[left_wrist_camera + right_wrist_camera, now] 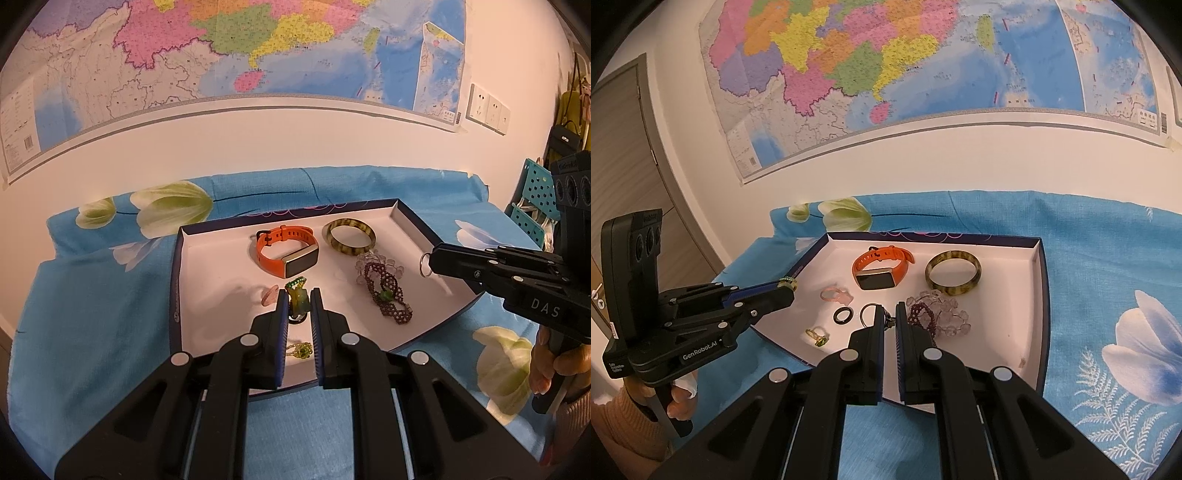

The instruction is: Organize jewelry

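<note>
Green ring (297, 300) pinched between left fingers (282, 314) | silver ring (424, 264) pinched in right fingers (877, 325)

My left camera looks forward and down along its fingers, close over the near edge of the tray (177, 258), facing the wall map (221, 55). My right camera does likewise from the right. Both share tray (1039, 295), map (886, 55) and blue cloth (92, 295).

A matt white tray (207, 295) lies on woven floral cloth (92, 295), holding a glossy bangle (349, 236) and rubbery orange watch strap (280, 236).
</note>
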Demonstrator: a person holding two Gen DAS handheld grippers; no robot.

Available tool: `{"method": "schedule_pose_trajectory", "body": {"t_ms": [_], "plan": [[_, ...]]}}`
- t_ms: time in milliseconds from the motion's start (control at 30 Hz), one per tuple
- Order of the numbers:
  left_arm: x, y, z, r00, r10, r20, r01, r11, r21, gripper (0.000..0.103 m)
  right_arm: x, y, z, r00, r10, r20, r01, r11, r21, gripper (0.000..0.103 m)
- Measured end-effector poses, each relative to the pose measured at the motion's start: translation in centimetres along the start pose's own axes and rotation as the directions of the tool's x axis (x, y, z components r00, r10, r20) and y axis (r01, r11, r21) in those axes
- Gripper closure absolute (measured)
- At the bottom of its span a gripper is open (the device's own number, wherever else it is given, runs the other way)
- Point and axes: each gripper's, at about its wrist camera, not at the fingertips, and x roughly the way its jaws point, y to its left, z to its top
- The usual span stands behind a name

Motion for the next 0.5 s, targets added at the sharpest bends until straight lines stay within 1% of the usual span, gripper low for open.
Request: {"method": "schedule_pose_trajectory", "body": {"t_ms": [500], "plan": [[0.52, 0.27, -0.02, 1.000, 0.003, -0.011, -0.004, 1.000, -0.010, 0.091, 0.76, -0.13, 0.02, 1.000, -0.004, -0.013, 0.004, 1.000, 0.000, 0.098]]}}
